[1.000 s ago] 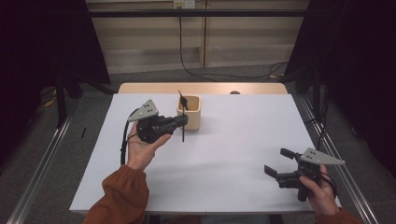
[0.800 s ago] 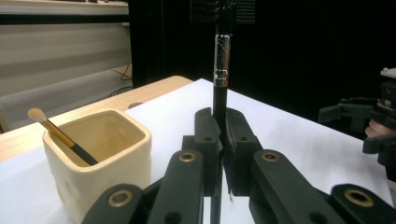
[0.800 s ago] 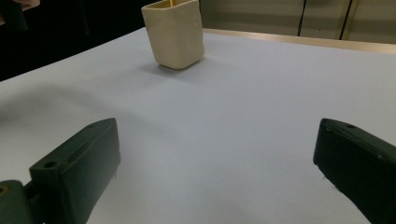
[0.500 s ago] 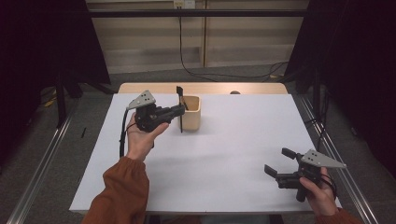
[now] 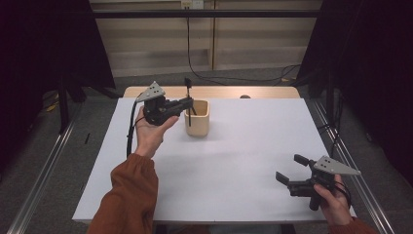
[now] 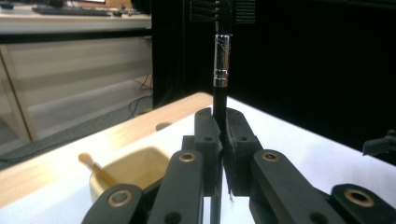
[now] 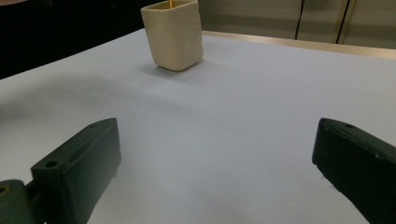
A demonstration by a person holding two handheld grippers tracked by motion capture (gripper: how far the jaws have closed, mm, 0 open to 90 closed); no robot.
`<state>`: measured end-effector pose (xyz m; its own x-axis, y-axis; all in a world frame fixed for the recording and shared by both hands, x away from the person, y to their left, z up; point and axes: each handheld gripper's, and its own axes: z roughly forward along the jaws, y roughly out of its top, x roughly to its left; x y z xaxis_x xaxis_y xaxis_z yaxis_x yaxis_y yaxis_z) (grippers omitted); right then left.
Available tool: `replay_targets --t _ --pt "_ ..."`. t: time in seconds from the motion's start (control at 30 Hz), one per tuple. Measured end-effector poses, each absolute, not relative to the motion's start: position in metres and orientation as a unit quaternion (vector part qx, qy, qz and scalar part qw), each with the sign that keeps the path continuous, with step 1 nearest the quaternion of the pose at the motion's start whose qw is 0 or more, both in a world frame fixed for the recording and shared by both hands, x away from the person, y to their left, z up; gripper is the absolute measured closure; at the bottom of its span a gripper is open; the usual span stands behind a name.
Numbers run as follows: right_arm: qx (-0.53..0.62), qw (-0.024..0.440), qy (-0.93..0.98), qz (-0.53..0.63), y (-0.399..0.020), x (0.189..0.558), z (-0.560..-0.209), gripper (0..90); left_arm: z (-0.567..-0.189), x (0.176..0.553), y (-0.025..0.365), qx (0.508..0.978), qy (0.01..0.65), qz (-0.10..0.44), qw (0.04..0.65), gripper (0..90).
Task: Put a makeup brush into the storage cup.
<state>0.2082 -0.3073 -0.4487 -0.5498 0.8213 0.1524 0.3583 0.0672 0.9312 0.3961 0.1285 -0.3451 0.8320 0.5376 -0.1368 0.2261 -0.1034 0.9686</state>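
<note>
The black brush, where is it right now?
The black brush stands upright, clamped in the left tongs, at the far left of the table in the high view, just above the near-left rim of the cream cup.

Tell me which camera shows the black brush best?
The left gripper view: the black brush stands upright, close, pinched by the left gripper, silver band clear. In the high view it is a thin dark stick above the cream cup.

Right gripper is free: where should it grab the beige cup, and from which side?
Take the beige cup by its flat side walls, mid-height, coming level from the right gripper side. It stands upright and squarish, so opposite walls give the open jaws parallel faces.
</note>
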Motion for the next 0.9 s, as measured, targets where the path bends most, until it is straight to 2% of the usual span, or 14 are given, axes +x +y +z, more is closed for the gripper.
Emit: replay_targets --t 0.4,0.63,0.9 --pt "0.426 0.206 0.707 0.526 -0.307 0.211 -0.452 0.8 -0.328 0.415 0.117 0.722 0.265 0.148 0.622 85.6" --pt "0.426 0.204 0.707 0.527 -0.307 0.211 -0.452 0.7 -0.338 0.432 0.114 0.715 0.288 0.153 0.618 85.6" --pt "0.425 0.202 0.708 0.526 -0.308 0.211 -0.452 0.6 -0.339 0.435 0.109 0.716 0.279 0.158 0.62 85.6"
